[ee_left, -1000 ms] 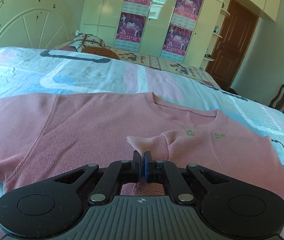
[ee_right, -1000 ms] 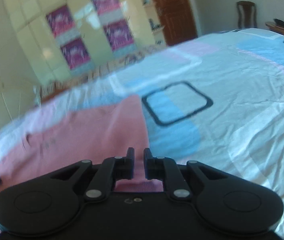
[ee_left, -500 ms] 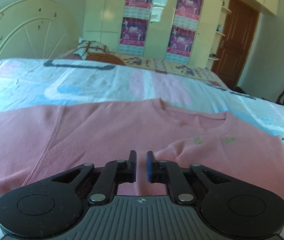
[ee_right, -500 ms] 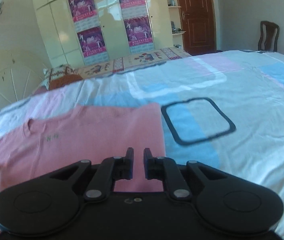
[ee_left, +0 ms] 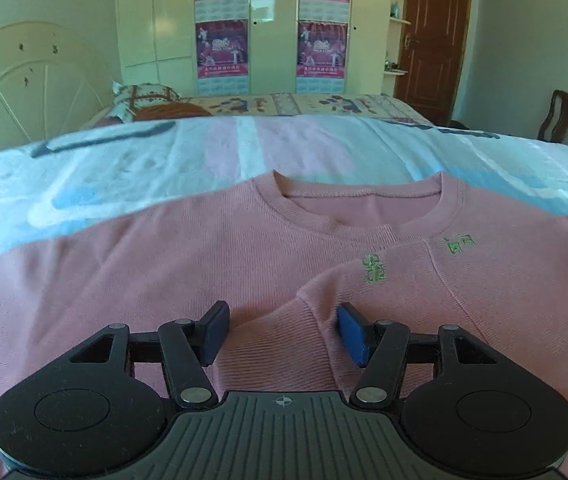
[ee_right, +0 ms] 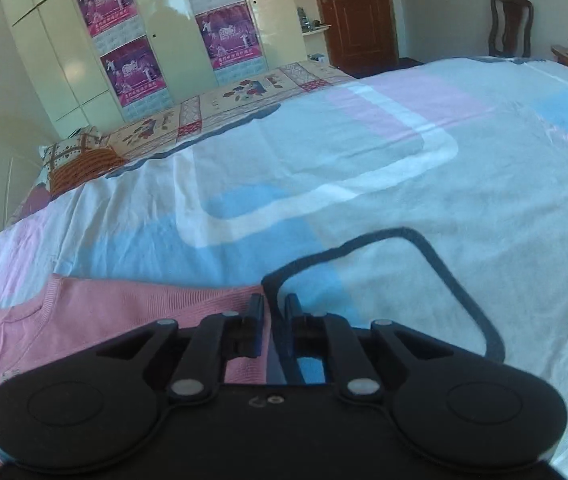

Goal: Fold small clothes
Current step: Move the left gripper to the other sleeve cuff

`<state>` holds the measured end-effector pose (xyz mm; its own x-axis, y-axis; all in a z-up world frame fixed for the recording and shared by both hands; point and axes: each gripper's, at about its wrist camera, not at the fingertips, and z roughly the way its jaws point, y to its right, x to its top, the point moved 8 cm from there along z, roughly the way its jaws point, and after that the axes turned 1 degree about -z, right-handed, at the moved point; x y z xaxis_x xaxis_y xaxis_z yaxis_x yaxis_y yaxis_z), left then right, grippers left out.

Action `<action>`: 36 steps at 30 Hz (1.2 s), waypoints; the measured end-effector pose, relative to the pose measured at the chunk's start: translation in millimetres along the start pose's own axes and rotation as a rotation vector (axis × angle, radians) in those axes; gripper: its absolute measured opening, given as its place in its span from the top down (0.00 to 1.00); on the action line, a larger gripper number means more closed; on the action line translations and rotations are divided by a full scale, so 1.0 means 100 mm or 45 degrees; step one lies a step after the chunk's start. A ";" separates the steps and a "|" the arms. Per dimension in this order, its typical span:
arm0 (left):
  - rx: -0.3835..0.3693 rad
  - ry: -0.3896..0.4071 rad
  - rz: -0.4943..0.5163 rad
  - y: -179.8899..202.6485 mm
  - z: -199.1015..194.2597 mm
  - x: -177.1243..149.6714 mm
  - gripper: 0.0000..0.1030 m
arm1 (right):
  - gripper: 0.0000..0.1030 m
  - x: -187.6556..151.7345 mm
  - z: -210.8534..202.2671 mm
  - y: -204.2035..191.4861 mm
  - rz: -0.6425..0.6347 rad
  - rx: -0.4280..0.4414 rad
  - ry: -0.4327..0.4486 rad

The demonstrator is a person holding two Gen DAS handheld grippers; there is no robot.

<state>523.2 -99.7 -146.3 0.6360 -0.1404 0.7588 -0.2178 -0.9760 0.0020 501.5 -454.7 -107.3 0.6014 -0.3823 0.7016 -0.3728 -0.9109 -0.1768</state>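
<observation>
Two grippers: left gripper [ee_left: 281, 334] is opening over the pink sweater's [ee_left: 203, 264] folded-in sleeve [ee_left: 284, 344]; right gripper [ee_right: 273, 330], nearly closed and empty, sits at the sweater's right edge.

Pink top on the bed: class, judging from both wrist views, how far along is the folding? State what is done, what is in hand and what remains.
Done: one sleeve lies folded across the front of the pink top.
In hand: nothing; the left tool is opening over that sleeve, pads clear of it. The right tool, nearly closed and empty, sits at the top's other edge.
Left: that side and the body look unfolded.
</observation>
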 end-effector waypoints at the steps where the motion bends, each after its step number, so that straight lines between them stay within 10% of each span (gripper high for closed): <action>1: 0.002 0.038 -0.004 0.02 -0.09 0.03 0.43 | 0.87 0.01 -0.09 -0.03 -0.027 0.004 0.029; 7: -0.110 0.103 0.069 0.48 -0.47 -0.01 0.43 | 0.89 -0.37 -0.65 -0.24 -0.147 0.124 0.029; 10: -0.061 -0.052 0.202 0.59 -0.29 -0.32 0.38 | 0.90 -0.73 -0.70 -0.22 -0.206 0.072 -0.065; 11: -0.040 -0.015 0.199 0.55 -0.32 -0.33 0.26 | 0.91 -0.80 -0.71 -0.17 -0.195 0.071 -0.058; 18: -0.081 0.076 0.038 0.33 -0.79 -0.36 0.25 | 0.85 -0.83 -1.31 -0.25 -0.199 0.140 0.056; 22: -0.109 0.000 0.055 0.38 -0.66 -0.61 0.20 | 0.86 -1.15 -1.08 -0.25 -0.264 0.065 -0.092; 29: -0.065 -0.046 0.030 0.30 -0.60 -0.57 0.18 | 0.81 -1.05 -1.27 -0.40 -0.222 0.064 -0.006; 33: -0.073 -0.032 -0.023 0.16 -0.63 -0.50 0.14 | 0.75 -1.13 -1.09 -0.41 -0.248 0.001 -0.124; 36: -0.016 0.015 -0.143 -0.22 -0.74 -0.49 0.14 | 0.50 -1.03 -1.22 -0.50 -0.205 0.033 -0.045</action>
<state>442.5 -58.8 -135.0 0.6481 -0.0281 0.7610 -0.1551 -0.9832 0.0958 372.3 -351.5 -86.5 0.6764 -0.2362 0.6977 -0.2517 -0.9643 -0.0824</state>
